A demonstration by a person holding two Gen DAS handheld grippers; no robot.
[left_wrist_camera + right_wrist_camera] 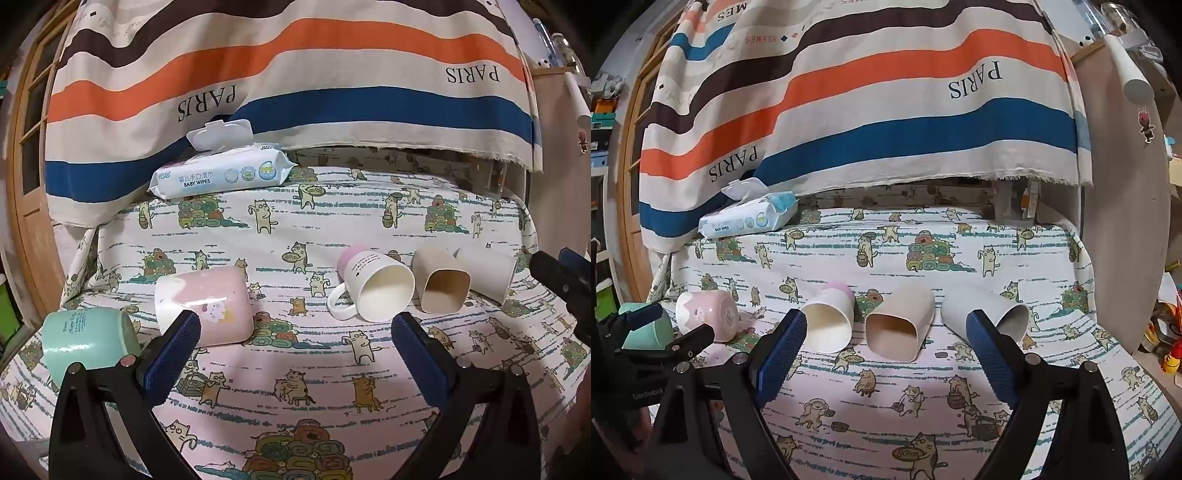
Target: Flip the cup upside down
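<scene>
Along the bed's (pixel 997 424) near edge five cups lie sideways (none flipped), both grippers (pixel 295 332) (pixel 886 332) spread wide, empty, ready.

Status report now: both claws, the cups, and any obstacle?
Left claw open, empty; right claw open, empty. Five cups on their sides, none flipped; beige square cup ahead of the right claw. Baby wipes pack far back, nothing blocking.

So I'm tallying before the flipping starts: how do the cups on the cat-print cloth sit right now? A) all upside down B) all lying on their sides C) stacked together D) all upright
B: the white mug, beige square cup and pink cup all lie sideways.
</scene>
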